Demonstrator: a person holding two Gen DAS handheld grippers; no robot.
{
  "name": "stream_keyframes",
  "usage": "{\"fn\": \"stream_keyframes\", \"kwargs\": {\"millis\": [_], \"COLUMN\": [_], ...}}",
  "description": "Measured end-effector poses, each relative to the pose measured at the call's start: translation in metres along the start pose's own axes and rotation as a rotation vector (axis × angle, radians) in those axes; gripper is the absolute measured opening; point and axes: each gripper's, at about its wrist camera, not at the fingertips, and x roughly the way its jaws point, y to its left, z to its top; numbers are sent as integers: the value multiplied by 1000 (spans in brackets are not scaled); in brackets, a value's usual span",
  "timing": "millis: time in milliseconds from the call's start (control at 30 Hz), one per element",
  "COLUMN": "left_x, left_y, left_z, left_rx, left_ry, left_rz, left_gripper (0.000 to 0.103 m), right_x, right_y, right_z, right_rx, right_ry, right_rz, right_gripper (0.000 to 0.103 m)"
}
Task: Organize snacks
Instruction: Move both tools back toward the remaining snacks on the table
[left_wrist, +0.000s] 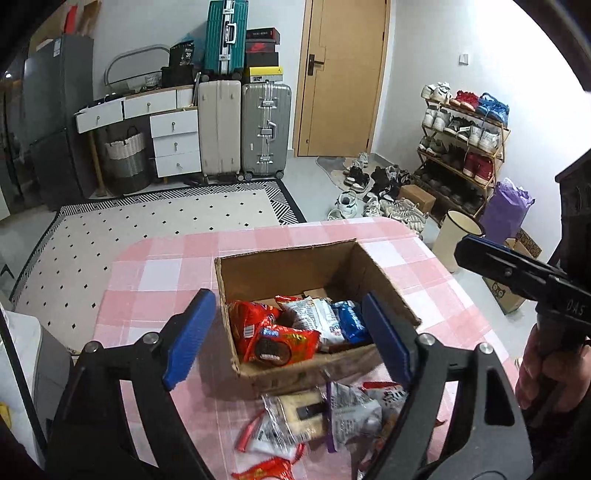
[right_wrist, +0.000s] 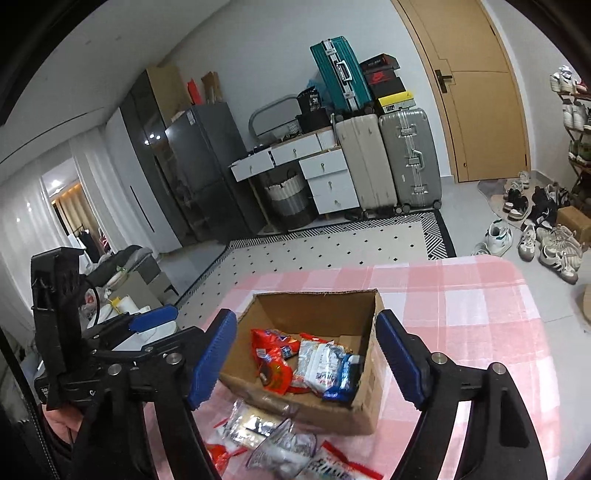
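two claws hang over the pink checked table (left_wrist: 155, 280), both spread wide and holding nothing. the left claw (left_wrist: 288, 341) frames the cardboard box (left_wrist: 280, 269) just ahead of its pads; the right claw (right_wrist: 306, 360) frames the same box from its own side. the risk, as i judge it, lies in the loose pile of snack packets (left_wrist: 314, 413) just below and short of the fingertips: crinkly, overlapping wrappers could slide away, or two could come up at once and one drop outside the box. a low pad could also nudge the light box across the cloth. inside the box i count about four packets (right_wrist: 306, 362): two red, one white, one blue. the loose ones below the claws are too jumbled to count surely, perhaps five.
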Motion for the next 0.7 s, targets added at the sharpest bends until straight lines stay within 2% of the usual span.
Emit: {"fn": "stream_keyframes", "kwargs": {"millis": [167, 333, 433, 533, 700], "left_x": [-35, -69, -89, -108, -136], "left_y": [-5, -10, -9, -9, -11], "left_z": [-8, -23, -33, -46, -59], "left_rx": [-19, -32, -51, -71, -72], "left_ry": [-31, -57, -72, -85, -101], "left_rz": [49, 64, 71, 73, 83], "left_gripper": [83, 88, 92, 101, 102], "right_x": [-36, -66, -82, -94, -115], "right_y": [9, 23, 31, 43, 62], "right_z": [-12, -26, -37, -47, -61], "right_rx": [-12, -19, -17, -41, -57], "right_ry": [-33, -50, -58, -55, -73], "right_rz": [-1, -5, 5, 29, 34], "right_gripper": [80, 80, 89, 90, 94]}}
